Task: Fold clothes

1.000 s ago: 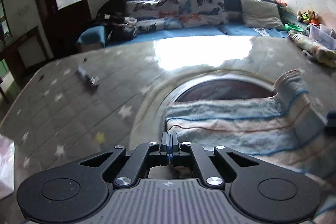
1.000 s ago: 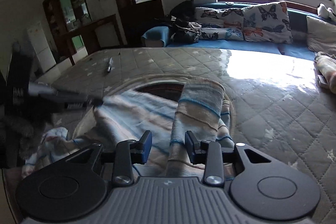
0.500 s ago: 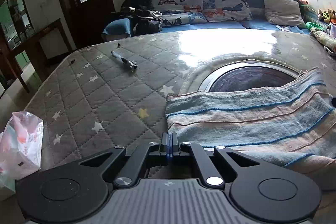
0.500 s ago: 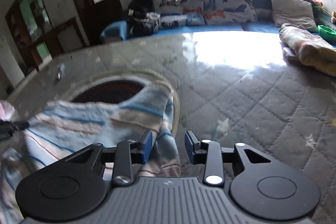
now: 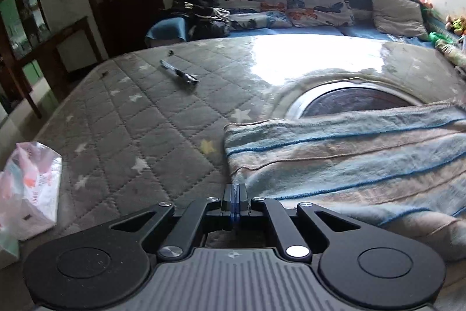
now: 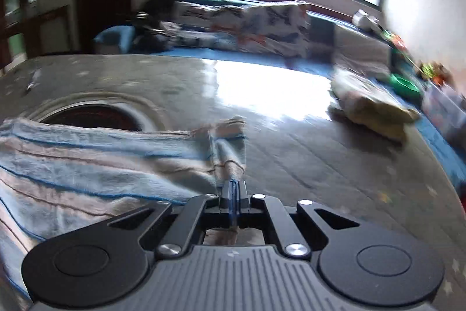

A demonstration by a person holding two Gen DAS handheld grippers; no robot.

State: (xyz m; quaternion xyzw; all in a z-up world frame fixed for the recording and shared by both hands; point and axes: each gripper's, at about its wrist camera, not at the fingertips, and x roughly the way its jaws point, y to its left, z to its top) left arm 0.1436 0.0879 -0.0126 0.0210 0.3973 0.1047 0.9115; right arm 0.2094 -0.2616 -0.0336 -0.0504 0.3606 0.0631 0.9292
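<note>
Both claws are clamped on the striped garment (image 5: 349,153): left claw (image 5: 234,196) on its left corner, right claw (image 6: 234,191) on a bunched right end, near the mattress's (image 5: 139,130) front edge. Judged: hold both corners level and taut so creases stay straight.

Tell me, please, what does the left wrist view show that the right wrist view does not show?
Only the left wrist view shows the plastic bag at the mattress edge and the pen-like tool lying on the quilt, plus the left gripper, shut at the near edge of the striped towel.

Only the right wrist view shows the right gripper, shut on the towel's other end, and a rolled bundle on the right.

Both show the towel, the round opening and the butterfly pillows.
</note>
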